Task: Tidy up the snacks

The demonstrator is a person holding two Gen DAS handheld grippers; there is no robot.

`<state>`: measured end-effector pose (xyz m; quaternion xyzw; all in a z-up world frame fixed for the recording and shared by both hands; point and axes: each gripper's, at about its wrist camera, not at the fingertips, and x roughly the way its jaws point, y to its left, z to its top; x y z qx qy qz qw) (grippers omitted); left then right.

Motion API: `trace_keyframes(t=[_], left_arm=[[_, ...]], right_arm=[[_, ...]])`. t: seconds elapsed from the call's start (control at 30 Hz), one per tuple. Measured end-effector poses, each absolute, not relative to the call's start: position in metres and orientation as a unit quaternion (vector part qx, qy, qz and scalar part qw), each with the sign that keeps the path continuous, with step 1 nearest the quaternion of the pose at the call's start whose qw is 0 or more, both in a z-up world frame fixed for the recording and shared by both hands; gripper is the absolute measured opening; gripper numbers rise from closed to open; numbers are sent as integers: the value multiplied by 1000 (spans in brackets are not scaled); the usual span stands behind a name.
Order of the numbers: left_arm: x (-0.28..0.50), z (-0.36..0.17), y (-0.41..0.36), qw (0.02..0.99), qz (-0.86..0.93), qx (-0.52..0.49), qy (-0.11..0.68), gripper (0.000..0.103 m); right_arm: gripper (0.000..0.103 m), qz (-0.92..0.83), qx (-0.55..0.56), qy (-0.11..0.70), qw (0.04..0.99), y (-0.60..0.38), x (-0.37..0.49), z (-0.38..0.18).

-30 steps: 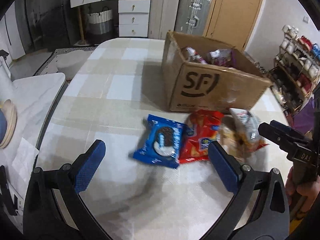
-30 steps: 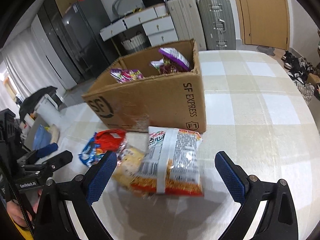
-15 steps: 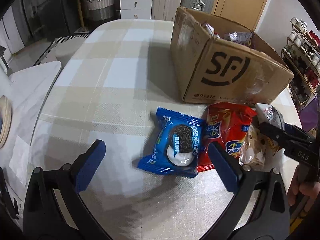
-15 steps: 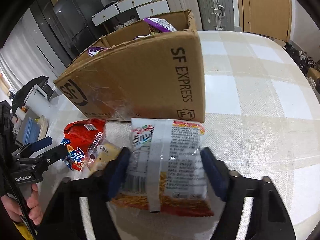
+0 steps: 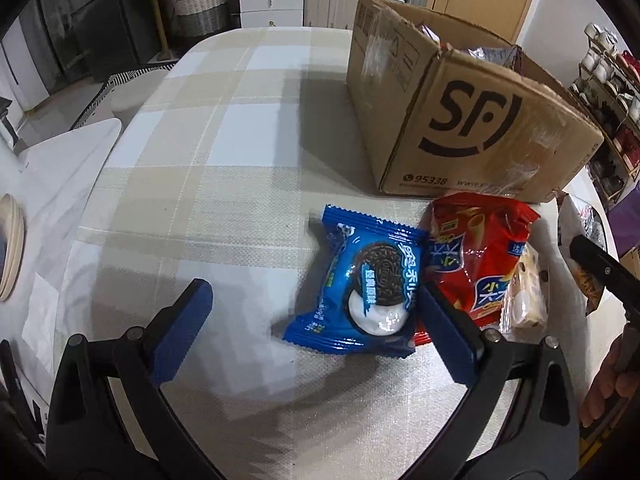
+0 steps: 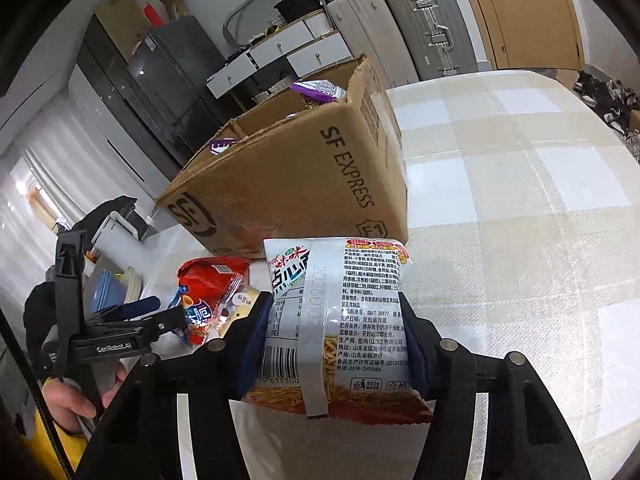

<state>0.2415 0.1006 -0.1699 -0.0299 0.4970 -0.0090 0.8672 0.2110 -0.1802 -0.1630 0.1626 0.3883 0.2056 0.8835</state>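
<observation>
My right gripper (image 6: pixel 334 336) is shut on a white and orange noodle snack bag (image 6: pixel 340 320), held just in front of the cardboard SF box (image 6: pixel 296 184). My left gripper (image 5: pixel 316 328) is open, low over the table, with the blue Oreo packet (image 5: pixel 364 284) between its fingers, nearer the right finger. A red snack bag (image 5: pixel 476 256) and a small clear-wrapped pastry (image 5: pixel 524 296) lie right of the Oreo packet. The box (image 5: pixel 468 120) holds several snack packets, among them a purple one (image 6: pixel 316 90).
The table has a beige checked cloth (image 5: pixel 224 152). A white side surface (image 5: pixel 52 184) with stacked plates (image 5: pixel 10 252) stands left of it. Drawers, suitcases (image 6: pixel 424 24) and a door are behind. A shoe rack (image 5: pixel 608 92) stands at the right.
My right gripper has closed on the noodle snack bag and raised it. My left gripper has moved closer to the Oreo packet, staying open.
</observation>
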Motion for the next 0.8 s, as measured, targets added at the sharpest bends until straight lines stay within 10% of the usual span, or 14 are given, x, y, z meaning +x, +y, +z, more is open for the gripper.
trace_keyframes(t=[0.13, 0.3, 0.8], left_arm=[[245, -174, 99, 866, -11, -20, 499, 91], [242, -173, 96, 865, -13, -7, 502, 54], [184, -118, 96, 897, 3, -21, 441, 52]], right_arm=[[59, 219, 170, 381, 882, -176, 207, -166], [59, 231, 175, 376, 880, -173, 205, -169], [59, 236, 175, 339, 894, -175, 165, -134]])
